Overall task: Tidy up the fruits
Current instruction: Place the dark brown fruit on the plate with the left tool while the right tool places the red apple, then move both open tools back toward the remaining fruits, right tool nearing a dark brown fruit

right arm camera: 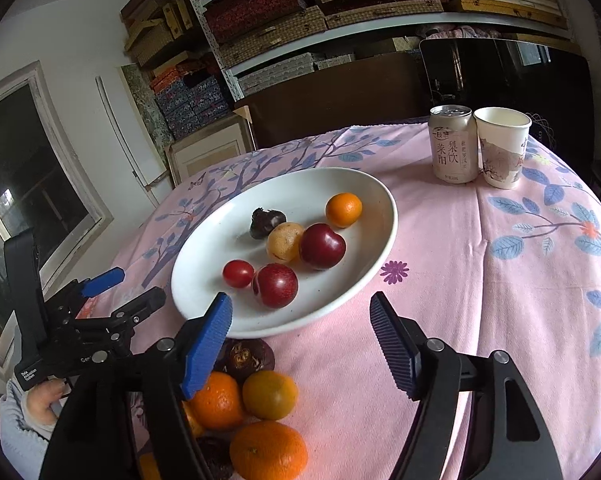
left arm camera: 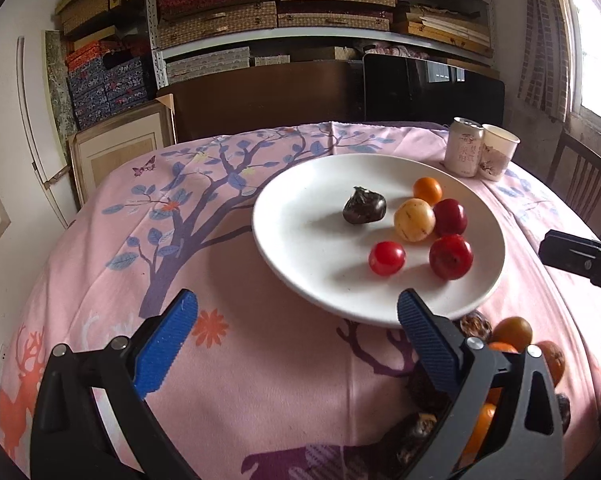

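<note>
We are holding both claws spread and empty — left claw (left arm camera: 296, 312), right claw (right arm camera: 300, 316) — nearing small, smooth, bruisable oranges (right arm camera: 268, 394); we judge a gentle mid-body grip best.

Glossy white plate (right arm camera: 374, 200); matt pink cloth (right arm camera: 500, 300) on the counter — shiny metal can (right arm camera: 452, 144), paper cup (right arm camera: 502, 148), ribbed blue claw pads (left arm camera: 168, 344), smooth-skinned plums (right arm camera: 322, 246).

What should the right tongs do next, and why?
Probably dip toward the near orange in the pile and close on it. The right tongs are open and empty above that pile, which lies off the plate.
</note>
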Demonstrator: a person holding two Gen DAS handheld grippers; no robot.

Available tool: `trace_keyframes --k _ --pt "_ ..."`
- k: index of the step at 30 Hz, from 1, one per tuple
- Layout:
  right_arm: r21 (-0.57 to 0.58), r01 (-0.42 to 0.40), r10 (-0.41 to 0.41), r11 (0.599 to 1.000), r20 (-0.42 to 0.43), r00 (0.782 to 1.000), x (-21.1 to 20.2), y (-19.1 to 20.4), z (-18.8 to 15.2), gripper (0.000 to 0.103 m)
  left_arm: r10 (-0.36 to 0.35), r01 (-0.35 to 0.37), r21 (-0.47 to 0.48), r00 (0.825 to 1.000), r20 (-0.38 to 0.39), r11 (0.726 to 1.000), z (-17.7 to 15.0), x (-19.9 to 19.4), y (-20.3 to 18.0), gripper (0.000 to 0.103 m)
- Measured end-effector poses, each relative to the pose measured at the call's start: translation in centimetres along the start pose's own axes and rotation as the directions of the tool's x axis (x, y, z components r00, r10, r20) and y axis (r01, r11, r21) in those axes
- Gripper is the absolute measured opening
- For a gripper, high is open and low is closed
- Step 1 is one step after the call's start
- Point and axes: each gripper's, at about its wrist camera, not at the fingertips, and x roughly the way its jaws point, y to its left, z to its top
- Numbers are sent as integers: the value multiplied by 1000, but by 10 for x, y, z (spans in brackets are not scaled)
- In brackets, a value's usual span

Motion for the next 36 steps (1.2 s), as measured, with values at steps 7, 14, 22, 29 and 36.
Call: trace_keyframes --k 7,14,22,29,36 --pt "35 3 -3 999 13 1000 -21 -7 -16 84 -15 16 13 1000 -8 1000 -34 -34 0 98" --pt "65 -6 4 998 23 1000 -37 -11 -27 84 -83 87 78 995 -54 993 -59 -47 -15 98" --pt "62 -3 1 998 23 1000 -39 -11 -32 84 -91 106 172 992 -91 979 -64 -40 -35 98" --pt "63 8 -9 998 15 1000 -43 -11 -34 85 51 -43 51 982 -180 998 -59 -12 -3 99" --pt "6 -6 6 1000 -13 1000 -41 -1 -36 85 94 -100 -29 982 -166 995 -56 -14 25 98"
